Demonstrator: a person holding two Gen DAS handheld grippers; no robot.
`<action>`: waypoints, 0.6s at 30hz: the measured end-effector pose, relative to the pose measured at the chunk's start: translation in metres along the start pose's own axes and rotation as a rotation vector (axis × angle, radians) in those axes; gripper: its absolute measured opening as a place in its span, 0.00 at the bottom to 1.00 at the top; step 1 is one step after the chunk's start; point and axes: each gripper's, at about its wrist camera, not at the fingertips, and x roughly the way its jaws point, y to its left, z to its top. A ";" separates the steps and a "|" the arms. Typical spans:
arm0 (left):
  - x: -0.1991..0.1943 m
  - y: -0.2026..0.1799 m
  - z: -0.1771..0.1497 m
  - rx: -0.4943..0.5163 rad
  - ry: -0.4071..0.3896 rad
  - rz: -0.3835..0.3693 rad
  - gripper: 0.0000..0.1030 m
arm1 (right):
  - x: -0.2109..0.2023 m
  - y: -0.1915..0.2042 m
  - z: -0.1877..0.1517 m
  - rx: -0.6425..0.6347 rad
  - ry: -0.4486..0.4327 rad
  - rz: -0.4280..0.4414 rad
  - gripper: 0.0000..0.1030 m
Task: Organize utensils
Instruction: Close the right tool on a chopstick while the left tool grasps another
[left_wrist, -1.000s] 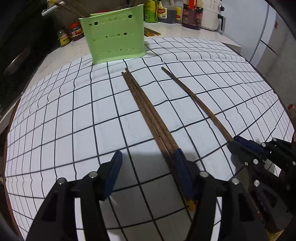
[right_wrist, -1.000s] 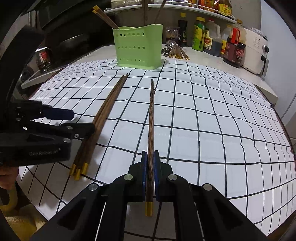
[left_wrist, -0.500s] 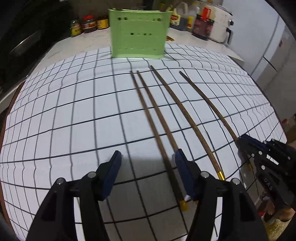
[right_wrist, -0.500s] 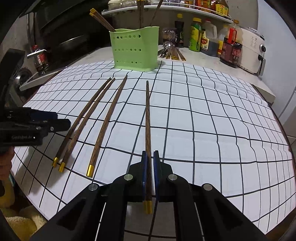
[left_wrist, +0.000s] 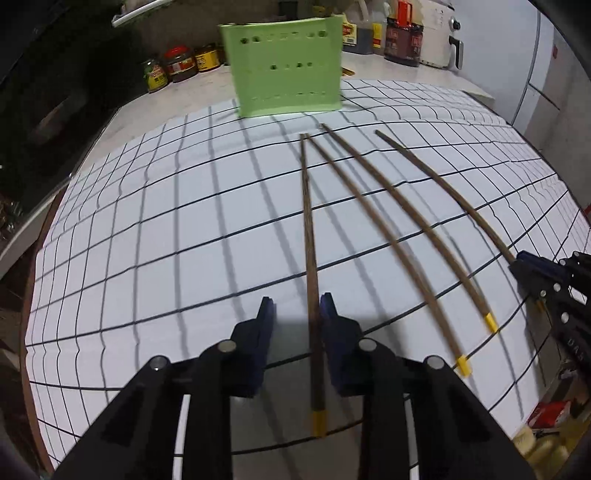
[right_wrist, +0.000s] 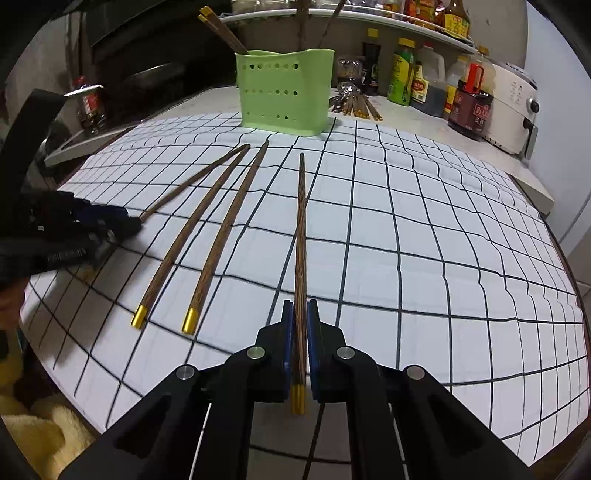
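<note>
Open cloth (right_wrist: 424, 229) right of chopsticks (right_wrist: 207, 236); green holder (right_wrist: 284, 92) blocks rear.

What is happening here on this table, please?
A person sorts chopsticks on a checked cloth. The right gripper is shut on one chopstick. The left gripper has just been closing around another chopstick, not yet pinching it. Two more chopsticks lie loose between them. A green holder stands behind.

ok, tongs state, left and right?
Left tongs: just closing, not yet clamped, leftmost chopstick between them.
Right tongs: shut on rightmost chopstick.
</note>
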 end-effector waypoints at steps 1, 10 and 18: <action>-0.003 0.005 -0.004 0.001 -0.007 -0.010 0.25 | -0.001 -0.002 -0.001 0.007 -0.002 0.002 0.09; -0.025 0.025 -0.044 0.021 -0.097 -0.149 0.29 | -0.004 -0.019 -0.010 0.116 -0.053 0.093 0.17; -0.030 0.019 -0.057 -0.055 -0.168 -0.143 0.33 | -0.008 -0.006 -0.019 0.055 -0.099 0.079 0.33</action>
